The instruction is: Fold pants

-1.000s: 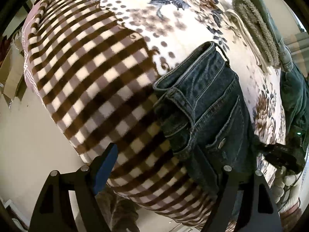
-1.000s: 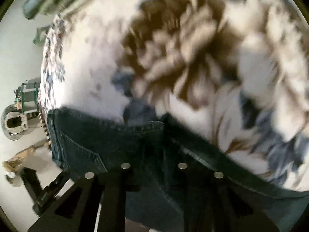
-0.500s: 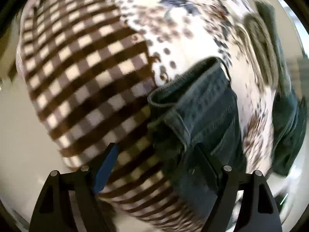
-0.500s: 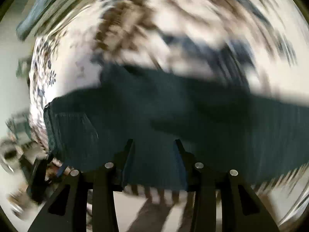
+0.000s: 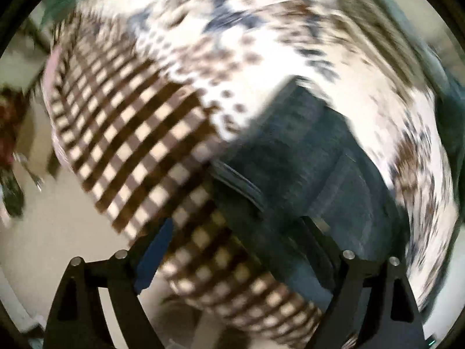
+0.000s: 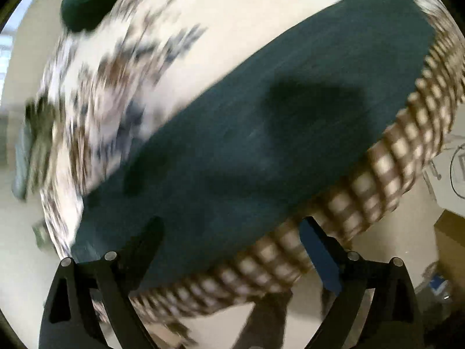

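Denim, dark blue, fills much of the left wrist view: the pants (image 5: 308,157) lie on a blanket (image 5: 139,133) with brown and cream checks on one side and blotchy flowers on the other. The picture is blurry. The left gripper (image 5: 235,232) points down at them. Its two black fingers (image 5: 151,250) stand far apart and are spreading wider. The pants lie under the finger on the right side of the picture, and the checked part of the blanket lies under the other finger. Nothing is pinched between the fingers.

In the right wrist view the pants (image 6: 261,122) look like one long, flat, dark band that runs across the blanket (image 6: 145,58). This picture is blurry too. The right gripper (image 6: 229,232) hangs above the band's near edge. Its jaws are opening wide and hold nothing. The finger on the left side of the picture is over the denim. The other finger (image 6: 316,244) is over the checked edge of the blanket, just past the pants.
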Available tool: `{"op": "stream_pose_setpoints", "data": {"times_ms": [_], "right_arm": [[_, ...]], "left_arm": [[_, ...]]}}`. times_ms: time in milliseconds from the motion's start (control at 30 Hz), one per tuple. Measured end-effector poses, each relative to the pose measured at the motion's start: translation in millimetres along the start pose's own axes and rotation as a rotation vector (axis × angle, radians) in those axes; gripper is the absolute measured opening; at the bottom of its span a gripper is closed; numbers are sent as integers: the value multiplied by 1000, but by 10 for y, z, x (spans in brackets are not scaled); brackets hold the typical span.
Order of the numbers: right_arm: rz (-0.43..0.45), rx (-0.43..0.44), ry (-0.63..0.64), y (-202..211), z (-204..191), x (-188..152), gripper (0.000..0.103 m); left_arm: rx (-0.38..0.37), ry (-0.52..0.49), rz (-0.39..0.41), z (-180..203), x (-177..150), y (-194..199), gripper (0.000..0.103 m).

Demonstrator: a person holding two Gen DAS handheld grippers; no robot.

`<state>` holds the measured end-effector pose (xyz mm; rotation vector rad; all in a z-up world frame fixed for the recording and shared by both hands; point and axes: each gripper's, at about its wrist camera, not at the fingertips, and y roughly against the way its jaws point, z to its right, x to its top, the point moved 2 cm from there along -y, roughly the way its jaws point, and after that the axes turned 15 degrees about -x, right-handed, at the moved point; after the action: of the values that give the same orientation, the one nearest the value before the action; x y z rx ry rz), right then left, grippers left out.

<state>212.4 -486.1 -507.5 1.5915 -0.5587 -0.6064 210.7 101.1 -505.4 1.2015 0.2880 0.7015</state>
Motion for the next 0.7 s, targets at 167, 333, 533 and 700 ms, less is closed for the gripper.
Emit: {"op": "stream_pose_setpoints", "data": {"times_ms": [167,333,533,700], "right_arm": [[49,64,-138,151,1004,671,96],[82,66,-223,243,1953,1377,96],[168,-21,-211,423,2745,2381,96],[108,6,-52,194,2693,3114,96]], "left_arm": [[21,-196,-19,984,-490,46,86],[23,-365,-83,1978,-1091,-337,86],[2,-508,-126,2950,-1681,-796,86],[-21,-618,-168,3634,-2106,-1126,86]]}}
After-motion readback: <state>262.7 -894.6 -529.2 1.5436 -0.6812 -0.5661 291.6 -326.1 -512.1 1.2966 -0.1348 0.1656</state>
